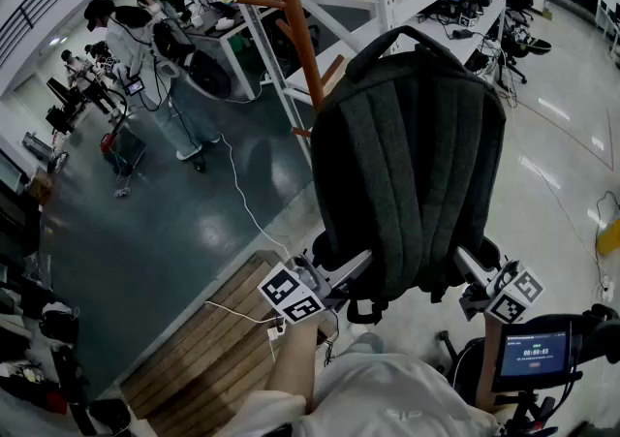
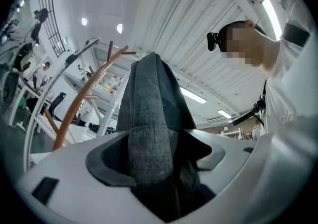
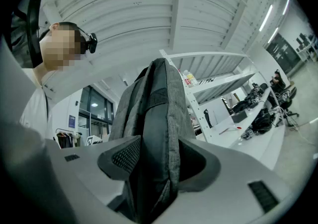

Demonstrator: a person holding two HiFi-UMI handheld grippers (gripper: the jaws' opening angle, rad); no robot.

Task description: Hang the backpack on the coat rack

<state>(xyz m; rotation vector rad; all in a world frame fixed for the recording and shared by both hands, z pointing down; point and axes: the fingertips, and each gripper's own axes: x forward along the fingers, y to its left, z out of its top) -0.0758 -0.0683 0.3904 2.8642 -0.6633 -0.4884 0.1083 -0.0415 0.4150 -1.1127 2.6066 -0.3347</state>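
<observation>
Two grippers carry the load between them. Furthest left stands the coat rack, an orange-brown upright with short pegs angled off it. Next, the left gripper is clamped on the lower left edge of the backpack. Its own view shows grey fabric filling the gap between the jaws, which stand wide around that thick fold. The backpack is held aloft and upright, long axis vertical, with its carry loop uppermost and not yet on any peg. On the right, the right gripper is likewise closed on the lower right edge, with padded fabric wedged between its jaws.

Finding: the coat rack lies to the left of the carry loop and behind the backpack. The nearest peg sits just beside the backpack's upper left shoulder. The left gripper is the nearer to the coat rack. In my judgement the carry loop must be lifted and carried leftward over a peg.
</observation>
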